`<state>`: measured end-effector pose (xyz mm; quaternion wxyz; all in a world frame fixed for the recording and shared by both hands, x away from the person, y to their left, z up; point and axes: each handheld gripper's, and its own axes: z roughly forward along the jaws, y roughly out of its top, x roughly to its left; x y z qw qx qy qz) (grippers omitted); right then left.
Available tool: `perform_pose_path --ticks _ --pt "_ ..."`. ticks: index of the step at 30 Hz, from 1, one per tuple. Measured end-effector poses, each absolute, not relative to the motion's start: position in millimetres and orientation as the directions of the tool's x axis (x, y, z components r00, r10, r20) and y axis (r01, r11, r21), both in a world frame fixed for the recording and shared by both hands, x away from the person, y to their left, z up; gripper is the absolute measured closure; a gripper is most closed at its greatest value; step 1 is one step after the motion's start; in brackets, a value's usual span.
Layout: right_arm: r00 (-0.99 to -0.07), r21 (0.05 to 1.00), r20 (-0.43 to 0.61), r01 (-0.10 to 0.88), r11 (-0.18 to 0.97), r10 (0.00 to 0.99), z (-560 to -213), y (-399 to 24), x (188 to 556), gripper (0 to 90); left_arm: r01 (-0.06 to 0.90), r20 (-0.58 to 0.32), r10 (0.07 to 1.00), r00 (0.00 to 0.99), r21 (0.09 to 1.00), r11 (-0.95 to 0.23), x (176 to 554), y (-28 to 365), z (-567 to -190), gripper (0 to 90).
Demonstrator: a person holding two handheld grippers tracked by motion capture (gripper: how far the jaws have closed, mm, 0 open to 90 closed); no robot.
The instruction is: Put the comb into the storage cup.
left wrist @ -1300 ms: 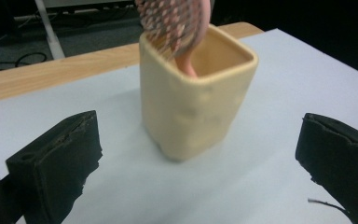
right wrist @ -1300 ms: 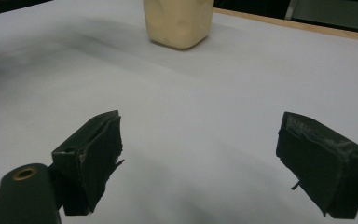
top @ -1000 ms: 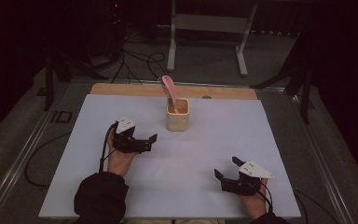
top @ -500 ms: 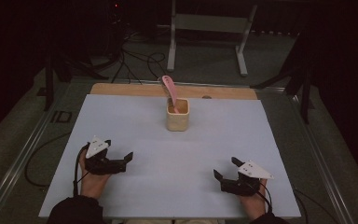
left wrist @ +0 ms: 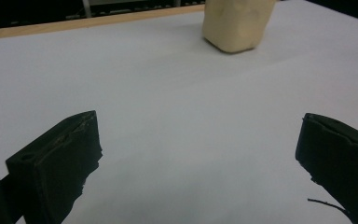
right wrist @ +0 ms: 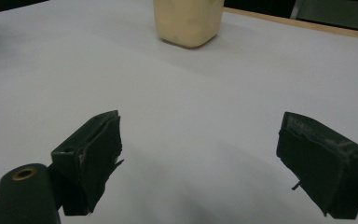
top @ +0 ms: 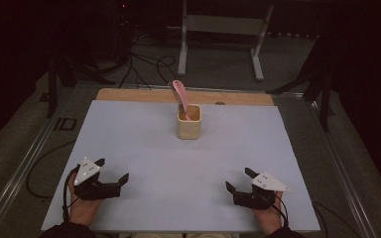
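Two tools rest low on the white bench — left tool (top: 112, 171) and right tool (top: 238, 179), both spread wide and holding nothing. Well beyond them stands the cream cup (top: 189, 122), a pink spoon (top: 181, 94) leaning inside.

A squat cream-yellow cup (top: 189, 128) with rounded corners stands upright on the white table sheet, near the far edge and about midway between the left and right edges. A pink flat-handled utensil (top: 180, 94) leans in it, tilted leftward.
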<state>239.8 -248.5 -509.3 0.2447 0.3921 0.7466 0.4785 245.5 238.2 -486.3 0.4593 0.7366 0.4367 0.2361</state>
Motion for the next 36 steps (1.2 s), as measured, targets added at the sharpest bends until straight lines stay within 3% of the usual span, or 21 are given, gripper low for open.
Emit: perform_pose_path --ticks 11,36 --pt "-0.583 0.919 0.015 0.328 0.219 0.812 -504.3 -251.9 239.1 13.1 0.367 -0.030 0.857 0.514 0.911 -0.188 223.3 250.1 -489.4 0.5" --pt "-0.562 0.929 0.035 0.322 0.180 0.826 -501.5 -268.5 240.1 11.9 0.357 -0.037 0.903 0.428 0.925 -0.131 231.0 254.4 -494.1 0.5"
